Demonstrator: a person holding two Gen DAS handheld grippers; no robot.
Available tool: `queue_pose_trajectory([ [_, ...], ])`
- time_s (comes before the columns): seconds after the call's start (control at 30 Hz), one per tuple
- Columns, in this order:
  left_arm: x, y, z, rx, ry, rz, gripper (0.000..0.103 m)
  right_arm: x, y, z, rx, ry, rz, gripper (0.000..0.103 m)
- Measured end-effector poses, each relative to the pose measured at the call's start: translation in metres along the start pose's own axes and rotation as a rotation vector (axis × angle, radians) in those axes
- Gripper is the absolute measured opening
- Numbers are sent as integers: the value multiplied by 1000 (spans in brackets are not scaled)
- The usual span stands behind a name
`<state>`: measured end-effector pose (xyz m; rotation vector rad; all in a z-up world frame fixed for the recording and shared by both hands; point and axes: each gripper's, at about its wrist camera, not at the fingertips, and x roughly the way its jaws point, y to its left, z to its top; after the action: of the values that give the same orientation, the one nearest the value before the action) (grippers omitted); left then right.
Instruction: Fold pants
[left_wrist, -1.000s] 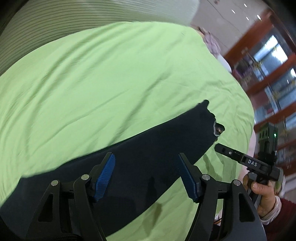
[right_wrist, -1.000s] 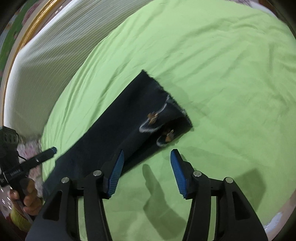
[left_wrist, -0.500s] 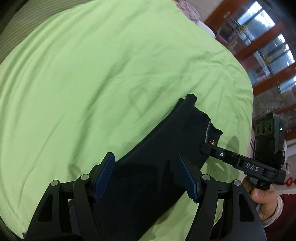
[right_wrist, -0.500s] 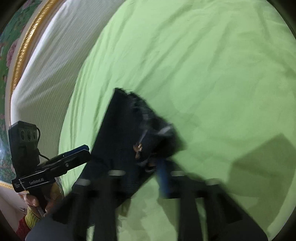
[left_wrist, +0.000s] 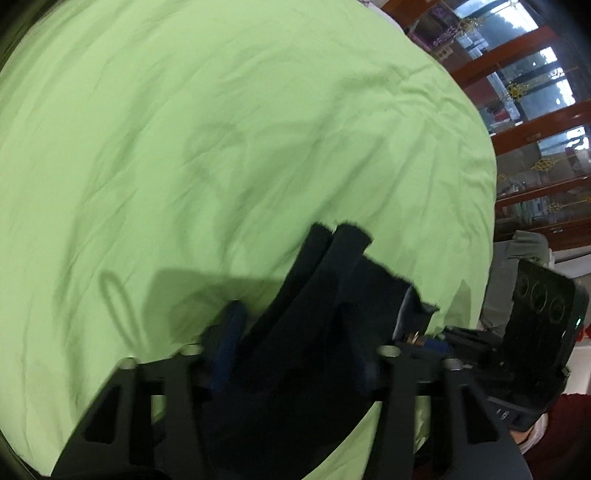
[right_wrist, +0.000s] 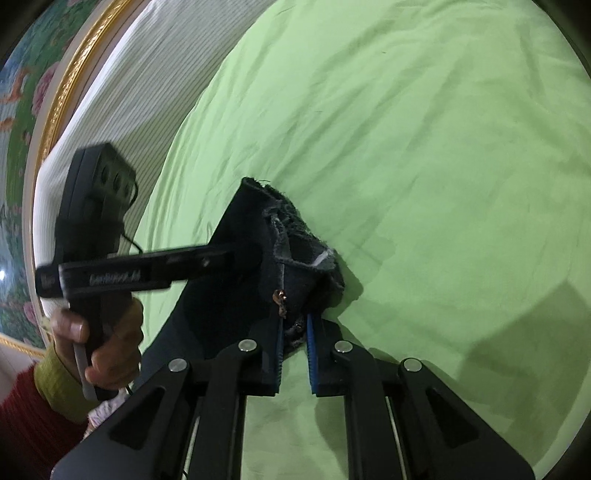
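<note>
One pair of dark navy fabric pants (right_wrist: 236, 295) lies on one light green bedsheet (right_wrist: 424, 147), its waistband corner pinched between the nearly closed blue pads of the right gripper (right_wrist: 295, 332), while the left gripper (left_wrist: 291, 354), jaws closing, straddles the cloth.

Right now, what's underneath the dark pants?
A light green bedsheet lies under the dark pants and shows all around them. Whatever sits directly beneath the fabric is covered, so anything hidden there cannot be seen.
</note>
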<state>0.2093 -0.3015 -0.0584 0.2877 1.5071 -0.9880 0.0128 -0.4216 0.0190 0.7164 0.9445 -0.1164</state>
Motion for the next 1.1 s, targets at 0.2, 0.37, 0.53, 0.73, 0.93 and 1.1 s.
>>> queue_pose_trajectory([
  [0.2,-19,-3,-9,-9,-60,-52,11,-6,8,1,-46,-8,34,12],
  [0.37,-58,-2,-28,-23,-154,-86,11,-16,32,-1,-129,-26,134,12],
  [0.53,-102,4,-56,-45,-239,-115,11,-26,61,-4,-223,-18,232,12],
  [0.73,-140,18,-92,-103,-318,-134,11,-23,103,-16,-343,40,324,12],
  [0.93,-164,41,-137,-175,-380,-115,11,-1,138,-37,-424,127,358,12],
  [1.1,-162,66,-170,-267,-403,-111,11,23,151,-53,-459,180,350,12],
])
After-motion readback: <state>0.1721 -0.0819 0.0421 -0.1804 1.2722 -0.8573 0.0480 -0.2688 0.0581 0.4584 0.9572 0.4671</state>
